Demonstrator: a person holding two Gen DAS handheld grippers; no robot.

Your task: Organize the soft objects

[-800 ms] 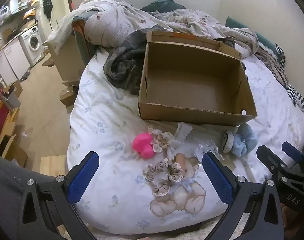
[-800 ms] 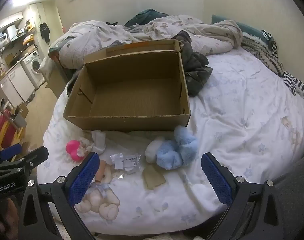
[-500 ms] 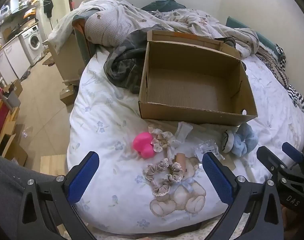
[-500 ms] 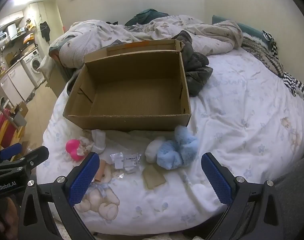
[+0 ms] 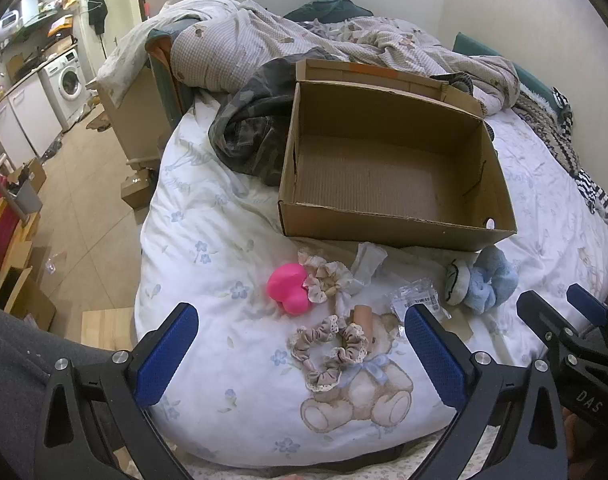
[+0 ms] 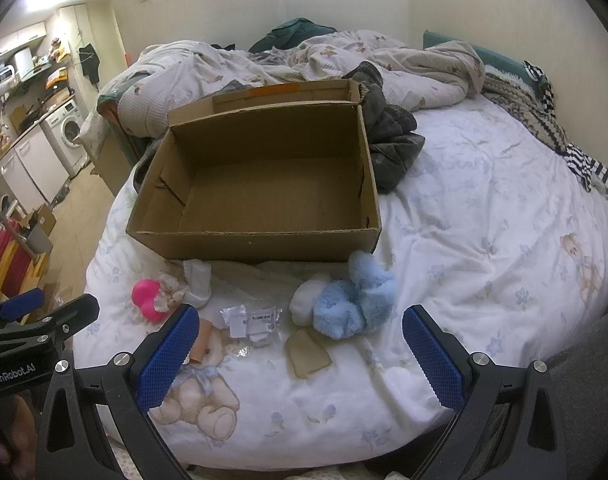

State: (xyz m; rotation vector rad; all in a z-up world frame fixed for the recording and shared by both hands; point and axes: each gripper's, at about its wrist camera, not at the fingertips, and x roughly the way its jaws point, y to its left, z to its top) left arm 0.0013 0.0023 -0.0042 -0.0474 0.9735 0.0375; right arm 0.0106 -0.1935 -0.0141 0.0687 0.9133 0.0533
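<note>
An open, empty cardboard box (image 5: 388, 224) (image 6: 256, 246) sits on the bed. In front of it lie a pink soft toy (image 5: 288, 288) (image 6: 146, 296), a lacy cream scrunchie (image 5: 328, 280), a beige scrunchie (image 5: 330, 350), a blue-and-white fluffy plush (image 5: 484, 282) (image 6: 348, 302) and a clear plastic packet (image 5: 418, 300) (image 6: 252, 320). My left gripper (image 5: 300, 356) is open and empty, above the beige scrunchie. My right gripper (image 6: 300, 354) is open and empty, just short of the plush and a small cardboard piece (image 6: 306, 354).
Rumpled blankets (image 5: 264, 36) and dark camouflage clothing (image 5: 252, 128) (image 6: 392, 136) lie behind and beside the box. The bed's left edge drops to a tiled floor (image 5: 84, 200) with a washing machine (image 5: 70, 80) and boxes. A white cloth (image 6: 198, 282) lies at the box front.
Both views have drifted very slightly; the objects on the bed have not moved and both grippers stay open.
</note>
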